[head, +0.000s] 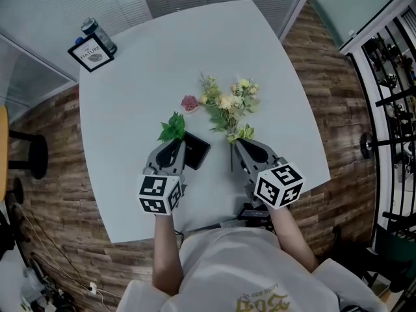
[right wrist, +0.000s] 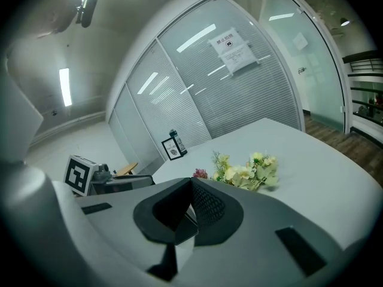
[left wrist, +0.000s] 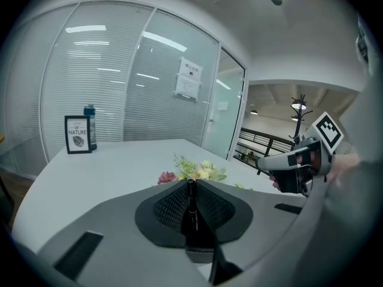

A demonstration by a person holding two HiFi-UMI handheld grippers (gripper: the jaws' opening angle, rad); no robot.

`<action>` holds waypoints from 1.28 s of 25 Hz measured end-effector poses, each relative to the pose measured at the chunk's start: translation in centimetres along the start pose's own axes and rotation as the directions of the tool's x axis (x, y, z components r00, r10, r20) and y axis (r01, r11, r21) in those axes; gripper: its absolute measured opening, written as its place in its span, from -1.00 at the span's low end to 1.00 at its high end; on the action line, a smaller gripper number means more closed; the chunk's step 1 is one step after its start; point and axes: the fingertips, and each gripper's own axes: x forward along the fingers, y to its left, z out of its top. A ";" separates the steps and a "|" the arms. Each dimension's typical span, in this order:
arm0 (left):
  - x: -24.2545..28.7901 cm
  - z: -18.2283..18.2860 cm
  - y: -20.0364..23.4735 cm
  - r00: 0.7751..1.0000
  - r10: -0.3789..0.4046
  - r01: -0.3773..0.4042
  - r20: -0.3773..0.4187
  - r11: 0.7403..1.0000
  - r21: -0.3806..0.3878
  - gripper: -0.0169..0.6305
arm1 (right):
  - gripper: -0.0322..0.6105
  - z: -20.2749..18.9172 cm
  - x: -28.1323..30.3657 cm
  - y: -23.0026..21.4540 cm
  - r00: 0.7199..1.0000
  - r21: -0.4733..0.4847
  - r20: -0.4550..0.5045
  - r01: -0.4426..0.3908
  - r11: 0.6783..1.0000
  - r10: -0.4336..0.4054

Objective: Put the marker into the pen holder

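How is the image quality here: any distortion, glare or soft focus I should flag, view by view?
Head view: strong fisheye, the table edges bow; light is even. Left gripper view: dark round vignette, ceiling light strips reflected on the glass wall. Right gripper view: same vignette, the flowers slightly soft.

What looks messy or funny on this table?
The bunch of flowers lies flat on the white table, loose, with no vase in sight. One pink flower and a green sprig lie apart from the bunch, to its left. Nothing looks spilled or broken.
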 end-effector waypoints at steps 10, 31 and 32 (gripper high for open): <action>1.3 -1.2 0.1 0.998 0.017 -0.015 -0.052 0.999 0.038 -0.79 | -0.85 -0.8 1.2 -0.6 1.000 0.013 -0.030 -0.009 1.000 0.010; 3.3 -3.1 0.1 0.986 0.080 -0.065 -0.147 0.993 0.102 -0.79 | -0.85 -1.9 2.5 -2.2 0.999 0.063 -0.044 -0.007 0.998 0.010; 3.3 -3.2 0.1 0.985 0.082 -0.067 -0.152 0.992 0.103 -0.79 | -0.85 -1.9 2.6 -2.2 0.999 0.064 -0.045 -0.007 0.998 0.010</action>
